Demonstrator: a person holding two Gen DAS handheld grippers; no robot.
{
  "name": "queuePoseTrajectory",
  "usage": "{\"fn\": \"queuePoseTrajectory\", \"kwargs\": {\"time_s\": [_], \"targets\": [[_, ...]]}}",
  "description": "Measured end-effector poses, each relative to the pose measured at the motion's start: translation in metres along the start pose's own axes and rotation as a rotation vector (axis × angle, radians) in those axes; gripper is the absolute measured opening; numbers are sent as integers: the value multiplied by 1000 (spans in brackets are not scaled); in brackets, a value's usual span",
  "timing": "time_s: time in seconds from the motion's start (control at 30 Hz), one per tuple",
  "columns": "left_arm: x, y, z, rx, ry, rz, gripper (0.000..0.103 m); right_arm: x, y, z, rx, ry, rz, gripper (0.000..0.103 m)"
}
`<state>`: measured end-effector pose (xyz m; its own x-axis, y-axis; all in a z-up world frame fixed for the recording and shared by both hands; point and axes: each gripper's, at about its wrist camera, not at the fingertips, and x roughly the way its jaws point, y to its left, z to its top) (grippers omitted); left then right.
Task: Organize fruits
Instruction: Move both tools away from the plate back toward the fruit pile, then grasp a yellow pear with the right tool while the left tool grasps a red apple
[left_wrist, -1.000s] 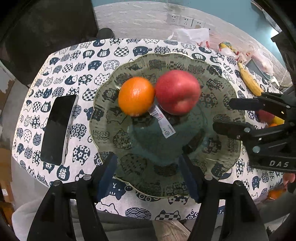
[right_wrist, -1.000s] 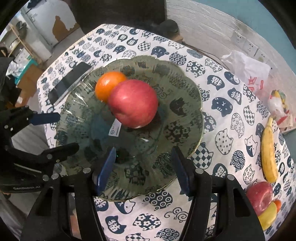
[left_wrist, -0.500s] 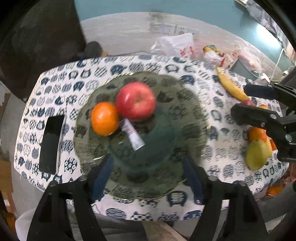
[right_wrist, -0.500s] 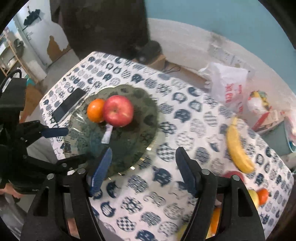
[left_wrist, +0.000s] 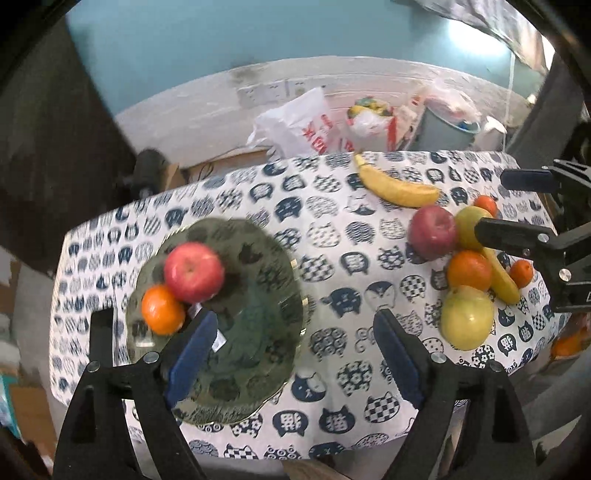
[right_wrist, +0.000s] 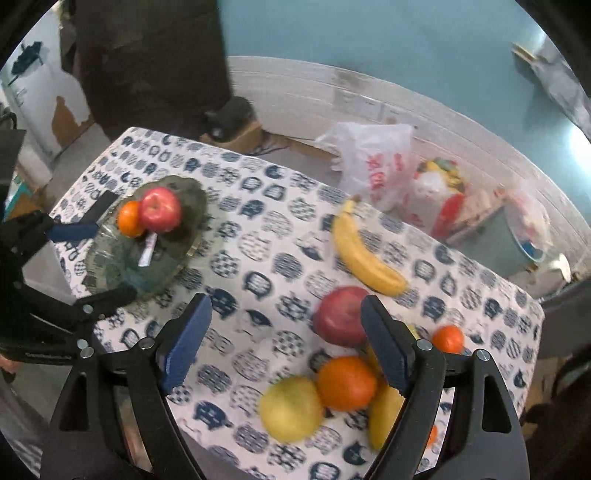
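Note:
A green glass plate (left_wrist: 258, 295) (right_wrist: 184, 206) at the table's left holds a red apple (left_wrist: 194, 271) (right_wrist: 160, 208) and an orange (left_wrist: 162, 310) (right_wrist: 128, 218). At the right lies a fruit pile: a red apple (left_wrist: 432, 230) (right_wrist: 341, 315), an orange (left_wrist: 469, 269) (right_wrist: 345, 382), a green apple (left_wrist: 467, 317) (right_wrist: 291, 408), small tangerines and a banana (left_wrist: 500, 277). A lone banana (left_wrist: 397, 188) (right_wrist: 364, 256) lies behind it. My left gripper (left_wrist: 295, 350) is open and empty above the table's front, right of the plate. My right gripper (right_wrist: 286, 339) is open and empty above the fruit pile.
A cat-print cloth (left_wrist: 332, 240) covers the table. A black phone (right_wrist: 98, 208) lies left of the plate. A white plastic bag (left_wrist: 299, 125) (right_wrist: 373, 158), snack packets and a grey bin (left_wrist: 447, 129) stand on the floor behind the table.
Both grippers have pulled back and up from the plate and swung right. The fruit pile at the right has come into view. Plate, apple and orange stay put.

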<state>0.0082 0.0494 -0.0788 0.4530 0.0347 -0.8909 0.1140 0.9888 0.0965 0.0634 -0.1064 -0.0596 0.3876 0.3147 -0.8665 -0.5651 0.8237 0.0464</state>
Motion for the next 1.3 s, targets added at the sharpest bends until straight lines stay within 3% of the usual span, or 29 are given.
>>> {"fn": "queuePoseTrajectory", "kwargs": {"time_s": [0.23,0.6,0.8,1.3], "targets": [[2,-37,15,77,-1,-4,88,-8,-42,-27,53,16,-48,82],[20,-71,38,108,32,-46,88,-4,-83,-52,105,54,-74,83],[46,-77,49,91,81,-95,88,22,-103,-59,138,100,-68,82],[94,-86,61,103,158,-121,88,97,-117,-65,141,219,-21,82]]}}
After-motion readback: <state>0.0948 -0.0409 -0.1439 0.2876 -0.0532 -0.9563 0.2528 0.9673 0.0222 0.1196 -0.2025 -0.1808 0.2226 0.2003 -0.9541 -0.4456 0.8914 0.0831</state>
